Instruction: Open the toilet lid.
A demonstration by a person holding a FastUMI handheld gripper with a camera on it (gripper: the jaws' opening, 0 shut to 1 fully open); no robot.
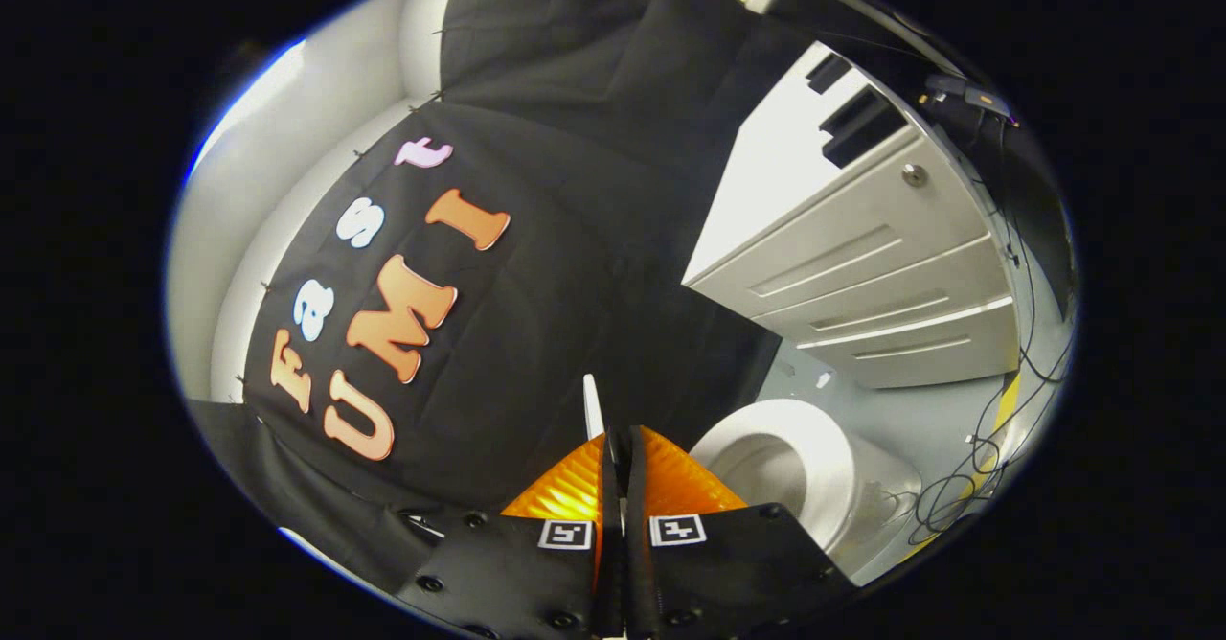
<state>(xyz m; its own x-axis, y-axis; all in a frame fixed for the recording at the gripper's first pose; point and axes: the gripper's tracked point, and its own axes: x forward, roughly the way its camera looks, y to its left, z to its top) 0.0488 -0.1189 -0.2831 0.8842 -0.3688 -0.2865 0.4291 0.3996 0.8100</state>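
Booth, white cabinet point(862, 247) | claw point(621, 458) clamps toilet lid point(593, 405) edge

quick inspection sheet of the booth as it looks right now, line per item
surface: grey floor, bare between the toilet and the cabinet
job's things: toilet lid raised, its thin edge between the fingers; toilet bowl uncovered beside it
clutter: nothing seen
grippers: gripper closed, both fingers pressing on the lid's edge
cables: black cables loose on the floor past the bowl and running up beside the cabinet
surroundings: white drawer cabinet beyond the bowl; black cloth wall ahead
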